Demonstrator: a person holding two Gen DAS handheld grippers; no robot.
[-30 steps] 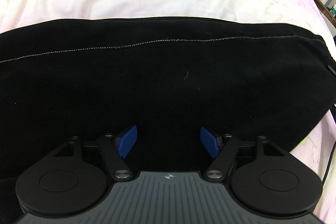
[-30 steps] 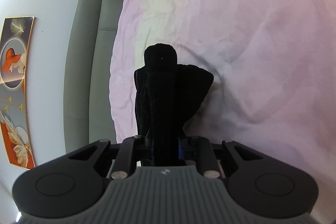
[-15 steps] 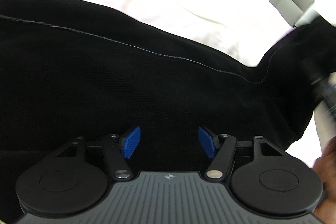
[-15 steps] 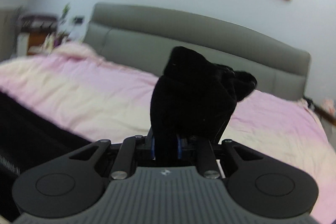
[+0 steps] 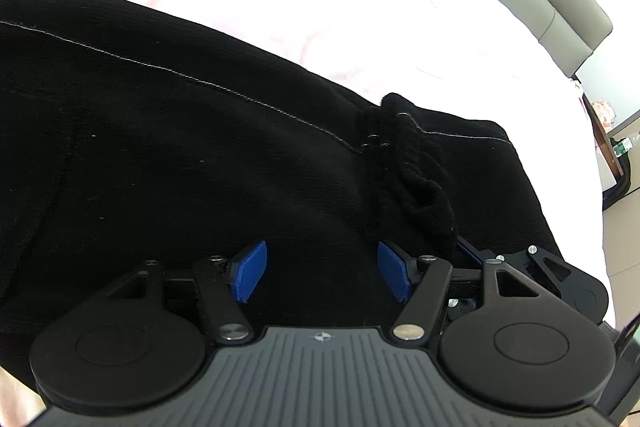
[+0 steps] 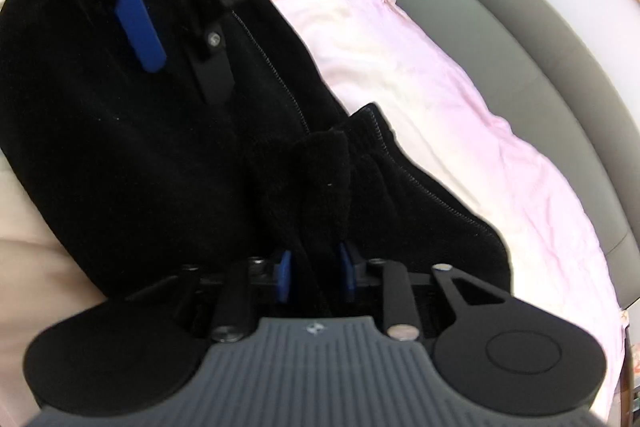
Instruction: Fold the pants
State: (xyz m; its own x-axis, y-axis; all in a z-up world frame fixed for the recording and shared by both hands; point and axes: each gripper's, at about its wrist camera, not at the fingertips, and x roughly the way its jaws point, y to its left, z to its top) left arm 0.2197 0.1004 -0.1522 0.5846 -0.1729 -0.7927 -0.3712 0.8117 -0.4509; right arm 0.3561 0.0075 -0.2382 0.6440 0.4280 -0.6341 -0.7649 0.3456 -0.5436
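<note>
The black pants (image 5: 180, 155) lie across the pink bed, a thin pale seam running along them. My left gripper (image 5: 322, 271) is open just above the cloth, its blue pads apart and empty. My right gripper (image 6: 314, 273) is shut on a bunched end of the pants (image 6: 316, 179) and holds it over the spread cloth. In the left wrist view that bunch (image 5: 416, 183) sits just right of my left gripper, with the right gripper (image 5: 560, 279) beside it. In the right wrist view the left gripper's blue fingertip (image 6: 140, 31) hangs at the upper left.
The pink quilt (image 6: 440, 99) covers the bed beyond the pants. A grey padded headboard (image 6: 540, 67) runs along the far side. A bedside stand with small items (image 5: 612, 143) sits at the right edge.
My right gripper has carried the bunched pants end over and down onto the spread cloth, next to my left gripper. The left gripper has stayed open above the pants.
</note>
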